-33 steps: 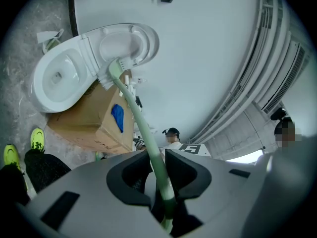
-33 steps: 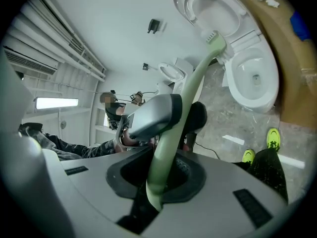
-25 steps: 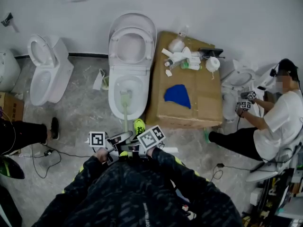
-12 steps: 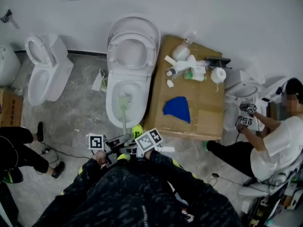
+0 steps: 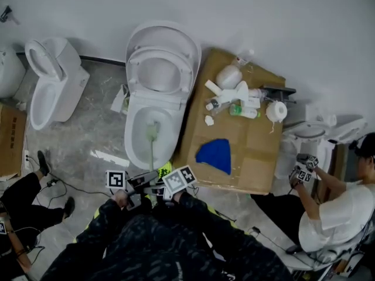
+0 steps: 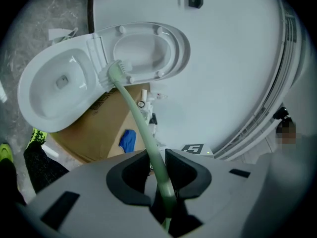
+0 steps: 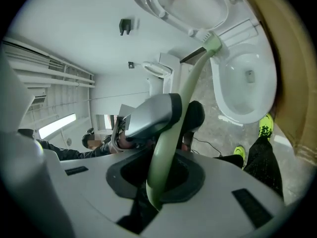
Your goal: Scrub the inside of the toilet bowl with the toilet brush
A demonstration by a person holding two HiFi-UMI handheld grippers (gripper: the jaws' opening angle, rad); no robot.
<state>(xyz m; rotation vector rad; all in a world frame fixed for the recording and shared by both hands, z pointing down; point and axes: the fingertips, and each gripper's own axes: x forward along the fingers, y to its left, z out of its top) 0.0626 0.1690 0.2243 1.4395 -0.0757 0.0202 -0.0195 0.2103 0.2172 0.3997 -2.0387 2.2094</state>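
Fingers (image 6: 128,178) of the left gripper (image 6: 157,158) clamp the pale green handle of the toilet brush (image 6: 132,105). The right gripper (image 7: 161,170), just behind it, is closed on the same handle. The handle reaches over the front rim of the toilet bowl (image 5: 129,140), and its bristle head sits down inside, toward the bowl's back wall. Just beside the toilet, a cardboard box (image 5: 255,151) carries a blue cloth (image 5: 214,155) near its front edge. Bottles (image 5: 229,76) and a paper roll (image 5: 276,111) lie along its far edge.

Cardboard box (image 5: 252,151) crowds toilet bowl (image 5: 135,146) right; left floor (image 5: 94,122) open.
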